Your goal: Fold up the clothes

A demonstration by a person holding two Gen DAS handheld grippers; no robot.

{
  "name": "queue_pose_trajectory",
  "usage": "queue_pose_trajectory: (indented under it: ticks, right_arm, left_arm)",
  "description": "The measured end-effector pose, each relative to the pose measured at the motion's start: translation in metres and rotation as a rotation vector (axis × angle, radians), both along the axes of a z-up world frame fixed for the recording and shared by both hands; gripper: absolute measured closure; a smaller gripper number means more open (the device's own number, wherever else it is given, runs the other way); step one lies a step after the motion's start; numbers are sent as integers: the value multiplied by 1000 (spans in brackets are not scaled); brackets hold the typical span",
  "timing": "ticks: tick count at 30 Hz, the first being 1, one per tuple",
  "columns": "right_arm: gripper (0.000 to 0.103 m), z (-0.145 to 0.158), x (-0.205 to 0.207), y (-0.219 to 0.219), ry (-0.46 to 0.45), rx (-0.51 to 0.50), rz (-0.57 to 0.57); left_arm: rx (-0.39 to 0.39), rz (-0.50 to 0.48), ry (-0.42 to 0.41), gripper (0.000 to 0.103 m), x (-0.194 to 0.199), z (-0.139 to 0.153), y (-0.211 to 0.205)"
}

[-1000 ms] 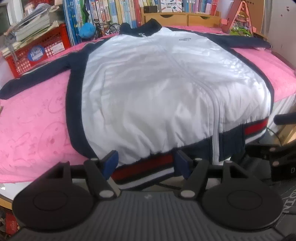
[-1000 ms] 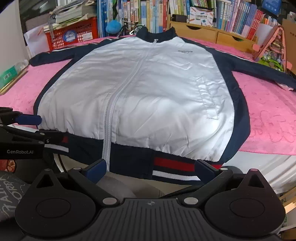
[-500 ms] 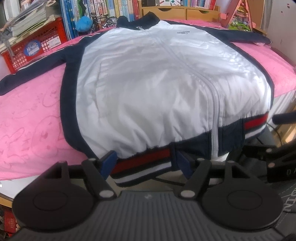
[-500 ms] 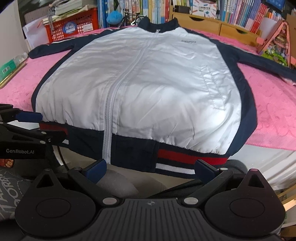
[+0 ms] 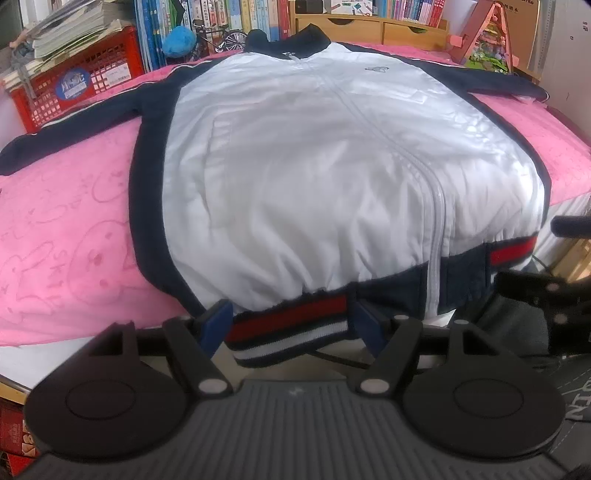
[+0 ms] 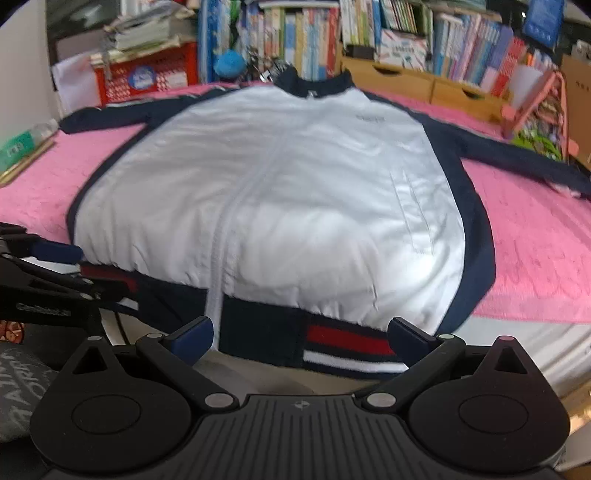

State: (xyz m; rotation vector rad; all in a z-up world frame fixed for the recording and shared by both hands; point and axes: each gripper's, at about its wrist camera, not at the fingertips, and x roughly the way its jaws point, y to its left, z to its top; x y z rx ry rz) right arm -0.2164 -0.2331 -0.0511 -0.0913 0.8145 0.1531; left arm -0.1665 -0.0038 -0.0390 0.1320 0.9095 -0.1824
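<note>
A white jacket (image 5: 314,177) with navy sleeves and collar lies zipped and face up on a pink blanket (image 5: 66,229). Its striped hem band (image 5: 288,325) hangs over the near edge. My left gripper (image 5: 293,325) is open, and the left part of that band sits between its blue pads. In the right wrist view the same jacket (image 6: 295,192) fills the middle. My right gripper (image 6: 301,338) is open wide at the hem band (image 6: 347,339) right of the zip. Each gripper shows at the edge of the other's view.
A red crate (image 5: 81,81) with stacked papers stands at the back left. Books and a wooden drawer box (image 5: 369,26) line the back, and a pink toy house (image 5: 487,40) is at the back right. Both sleeves stretch out sideways across the blanket.
My right gripper has edged closer to the hem, whose band now lies level with its fingertips. The left gripper has kept its place at the hem.
</note>
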Motion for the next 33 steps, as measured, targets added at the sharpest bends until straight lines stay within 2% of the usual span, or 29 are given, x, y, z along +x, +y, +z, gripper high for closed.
queue_pose_trajectory:
  ticks: [6, 9, 12, 16, 19, 23, 28, 31, 33]
  right_arm:
    - [2, 4, 1, -3, -37, 24, 11]
    - [1, 11, 7, -14, -121, 26, 8]
    - [1, 21, 27, -41, -242, 11, -54]
    - [1, 36, 72, -116, -421, 56, -246]
    - [1, 41, 115, -198, -484, 158, -452]
    - [3, 39, 175, -306, -489, 305, -709]
    - [6, 22, 242, -400, -469, 325, -895]
    - [9, 5, 275, -439, -429, 330, -964]
    - [10, -7, 292, -458, -407, 320, -1002]
  left_arm:
    - [-27, -14, -20, 31, 2, 4, 1]
    - [-80, -2, -56, 31, 17, 14, 9]
    - [-128, 27, -113, 31, 43, 28, 16]
    - [-175, 105, -173, 31, 84, 39, 31]
    - [-202, 171, -194, 31, 108, 38, 42]
    - [-216, 272, -223, 31, 132, 27, 59]
    - [-211, 365, -209, 31, 153, 11, 71]
    - [-190, 355, -222, 27, 158, 7, 68]
    - [-171, 336, -231, 19, 161, 4, 65]
